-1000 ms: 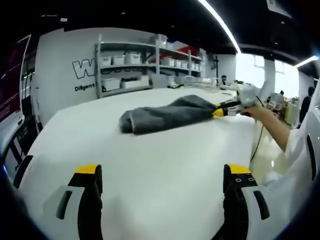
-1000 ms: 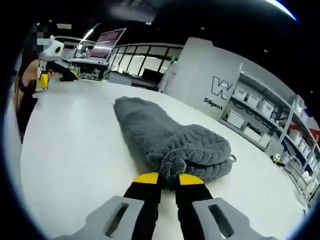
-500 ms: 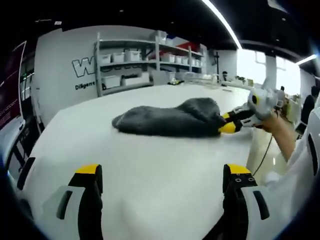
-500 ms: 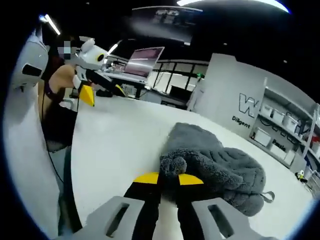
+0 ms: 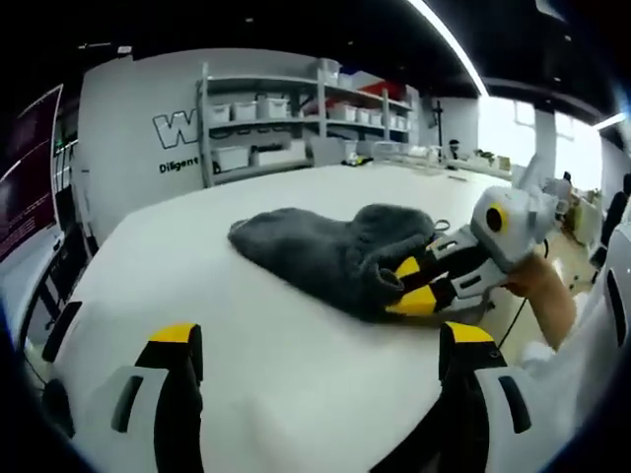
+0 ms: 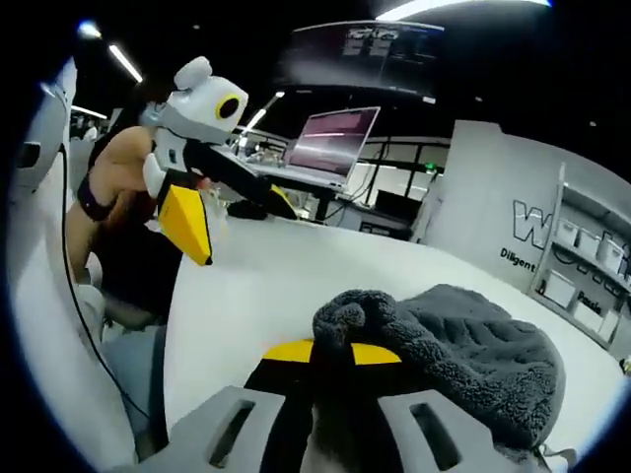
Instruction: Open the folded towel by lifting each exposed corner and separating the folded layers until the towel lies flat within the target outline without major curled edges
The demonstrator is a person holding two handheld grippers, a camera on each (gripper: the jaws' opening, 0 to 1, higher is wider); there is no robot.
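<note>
Towel (image 5: 335,251) corner dragged nearer by right hand-held gripper (image 6: 317,352).

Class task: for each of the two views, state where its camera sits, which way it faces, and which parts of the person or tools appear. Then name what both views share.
Left gripper view: rides the left tongs, open above the white table, facing the shelves; the right tongs and a forearm show.
Right gripper view: rides the right tongs, facing a laptop; the left tongs and an arm show.
Shared: the grey towel, pinched by the right tongs.
</note>
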